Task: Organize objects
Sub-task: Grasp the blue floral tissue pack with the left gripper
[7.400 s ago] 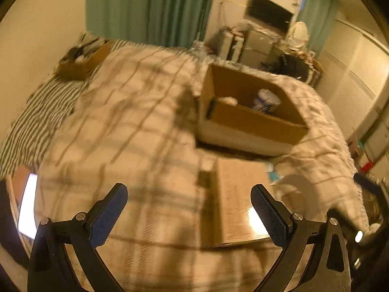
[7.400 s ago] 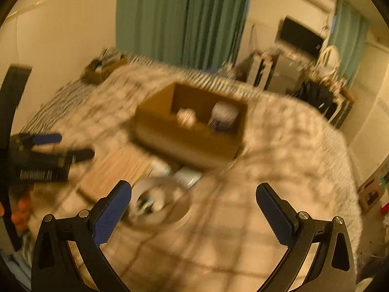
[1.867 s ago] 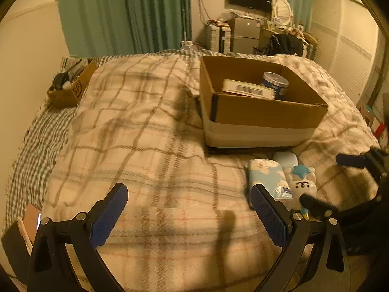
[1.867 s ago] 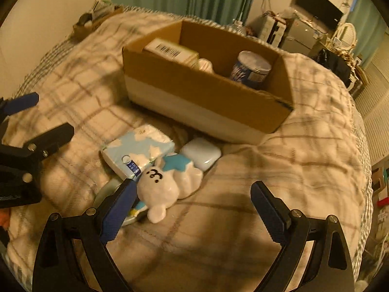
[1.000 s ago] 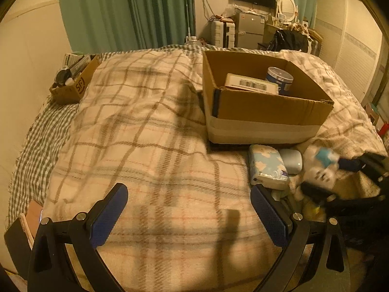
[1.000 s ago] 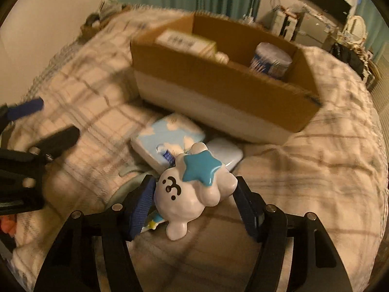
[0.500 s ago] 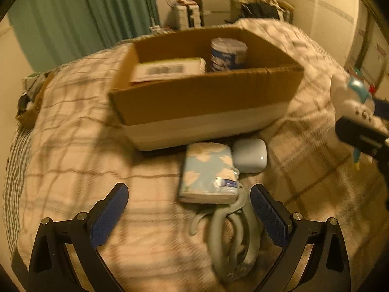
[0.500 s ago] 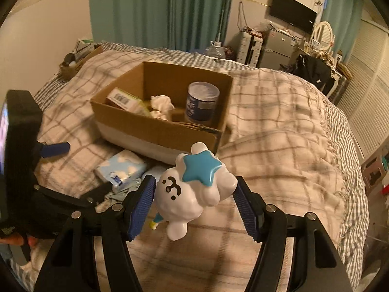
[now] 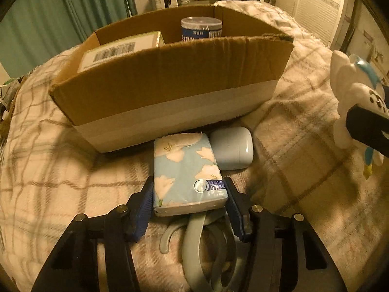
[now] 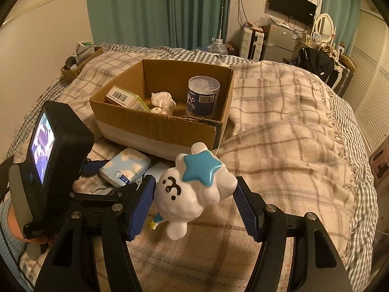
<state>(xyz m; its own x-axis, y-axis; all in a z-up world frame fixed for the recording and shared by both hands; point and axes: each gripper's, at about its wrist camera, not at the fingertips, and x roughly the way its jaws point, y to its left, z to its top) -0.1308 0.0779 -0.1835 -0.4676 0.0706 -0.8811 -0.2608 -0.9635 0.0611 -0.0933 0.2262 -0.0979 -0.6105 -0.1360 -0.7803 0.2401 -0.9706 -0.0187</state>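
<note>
My left tongs (image 9: 189,202) are closed down to the width of the blue flowered tissue pack (image 9: 187,172), one blue pad (image 9: 143,209) pressed on each long side of its near end; the pack lies flat on the plaid blanket (image 9: 291,150), its far end up against the front wall of the cardboard box (image 9: 170,90). Just right of the pack, touching it, sits a pale blue rounded case (image 9: 232,147), and under the pack's near edge a grey-green plastic looped thing (image 9: 194,243) pokes out between my fingers; I cannot tell what it is. My right tongs (image 10: 194,206) are clamped on the white cloud-shaped toy (image 10: 192,192) with the teal star on its head, a pad (image 10: 142,206) against each flank, and the toy hangs clear of the blanket, to the right of the box's near corner. Inside the box I see a barcoded carton (image 10: 124,97) at the left, crumpled white paper (image 10: 163,102) in the middle and a clear-lidded tub of cotton swabs (image 10: 203,96) at the right.
</note>
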